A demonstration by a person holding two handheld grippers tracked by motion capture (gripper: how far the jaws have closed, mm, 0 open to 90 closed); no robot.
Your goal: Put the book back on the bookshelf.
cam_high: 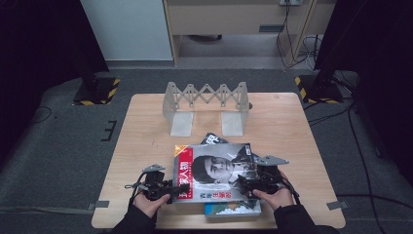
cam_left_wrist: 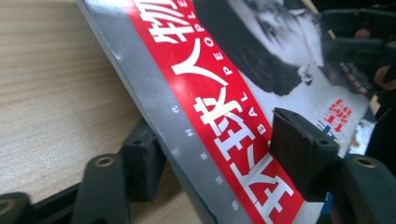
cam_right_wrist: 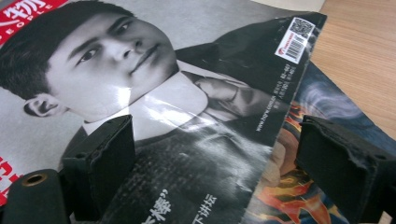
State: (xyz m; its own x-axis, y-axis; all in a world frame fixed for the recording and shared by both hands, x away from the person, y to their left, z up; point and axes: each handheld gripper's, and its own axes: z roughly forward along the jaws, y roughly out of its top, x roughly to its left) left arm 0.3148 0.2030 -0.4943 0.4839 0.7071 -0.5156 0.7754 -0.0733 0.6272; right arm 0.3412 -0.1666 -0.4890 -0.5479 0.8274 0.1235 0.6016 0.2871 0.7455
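A magazine (cam_high: 214,168) with a red spine strip and a black-and-white portrait cover tops a small stack near the table's front edge. My left gripper (cam_high: 171,191) is at its left side. In the left gripper view the red spine edge of the magazine (cam_left_wrist: 210,70) runs slantwise between the jaws of the left gripper (cam_left_wrist: 222,154), one pad under the edge and one over the cover, with a wide gap. My right gripper (cam_high: 247,184) is at the magazine's right side. In the right gripper view the right gripper (cam_right_wrist: 219,158) stands open astride the right edge of the cover (cam_right_wrist: 140,70).
Beneath the top magazine lie a colourful one (cam_right_wrist: 299,186), a blue-and-white one (cam_high: 231,209) poking out at the front, and a dark one (cam_high: 214,139) behind. A grey folding rack (cam_high: 207,105) stands at the back of the wooden table (cam_high: 146,126). Cables run on the floor at right.
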